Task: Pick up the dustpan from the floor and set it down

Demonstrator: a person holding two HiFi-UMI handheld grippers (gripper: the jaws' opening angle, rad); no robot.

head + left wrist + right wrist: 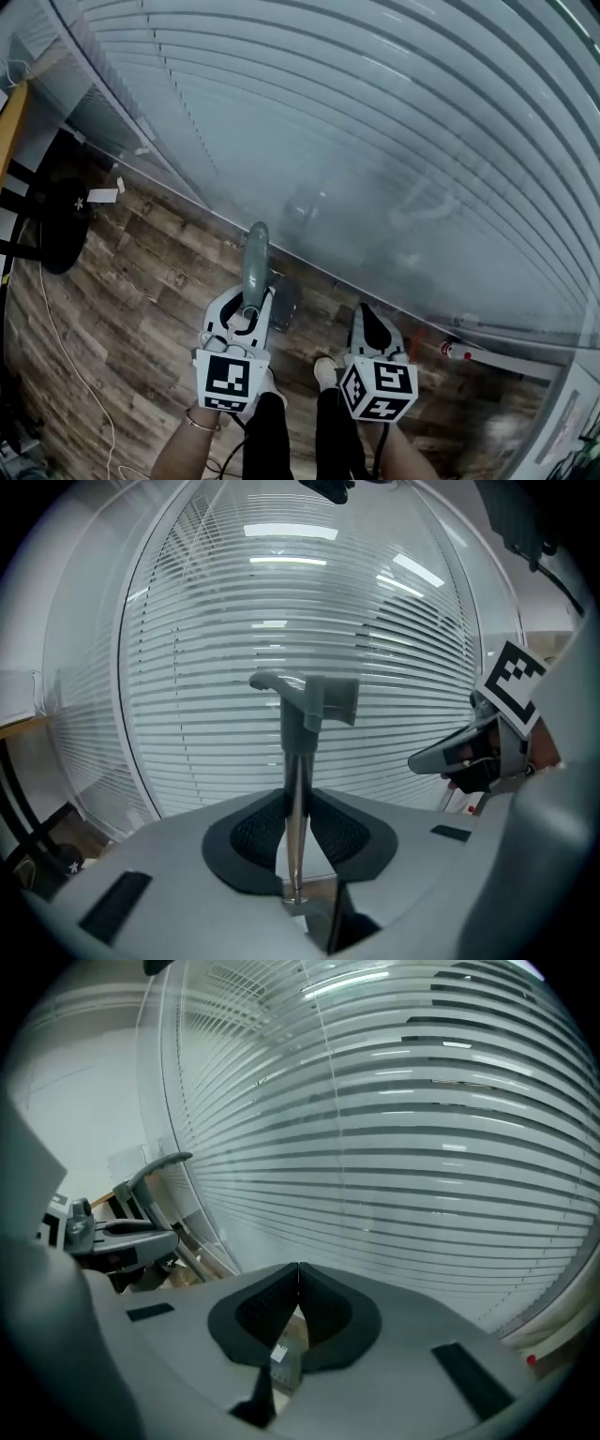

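L gripper (pixel 248 317), lower centre of head view: jaws clamped on dustpan (pixel 255 251) shaft. R gripper (pixel 372 330), lower right: jaws together, empty. Pan end sits low, near floor (pixel 141 281) by blinds (pixel 394 131). Recommended: lower slowly, keep shaft steady, seat pan flat before unclamping.

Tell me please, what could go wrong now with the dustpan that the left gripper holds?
1. The left gripper pinches only the thin metal shaft of the grey long-handled dustpan, so it may swivel or slip between the fingers.
2. The glass wall with white blinds stands close ahead; the pan could knock it when set down. The right gripper is shut and empty, giving no support.
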